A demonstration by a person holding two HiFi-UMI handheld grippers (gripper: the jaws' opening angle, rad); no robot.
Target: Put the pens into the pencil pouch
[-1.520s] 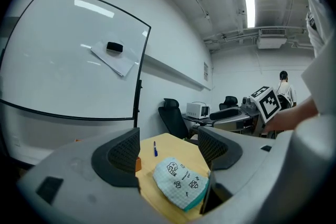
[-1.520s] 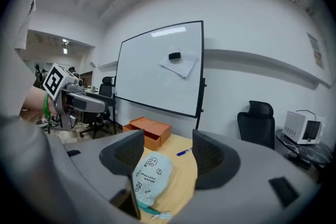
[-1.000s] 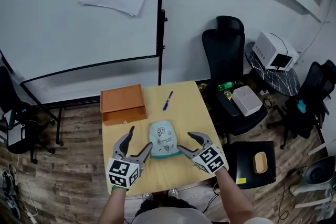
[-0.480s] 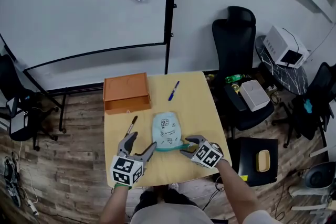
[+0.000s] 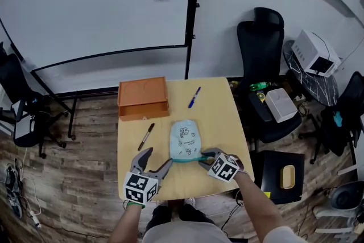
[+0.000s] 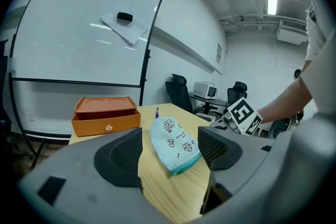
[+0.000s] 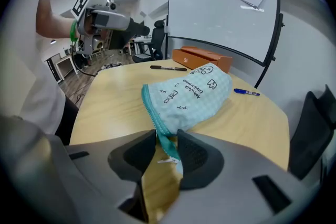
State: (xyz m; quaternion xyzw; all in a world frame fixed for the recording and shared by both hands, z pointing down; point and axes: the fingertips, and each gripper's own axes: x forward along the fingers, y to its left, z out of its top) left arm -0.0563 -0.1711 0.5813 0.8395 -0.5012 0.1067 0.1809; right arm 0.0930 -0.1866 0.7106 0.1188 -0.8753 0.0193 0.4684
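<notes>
Right claw (image 7: 167,149): pinched on the teal zipper edge of the pencil pouch (image 7: 191,93).
Left claw (image 6: 170,148): wide apart, empty; pouch just ahead.
Black pen (image 5: 145,136): beyond left claw, on surface (image 5: 219,122).
Blue pen (image 5: 194,97): beyond pouch, near orange box (image 5: 143,98).

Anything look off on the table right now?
Nothing stands out. The light blue checked fabric pouch lies flat mid-table; the right gripper is shut on its teal zipper end, the left gripper open beside it. The blue pen and black pen lie loose outside it.
</notes>
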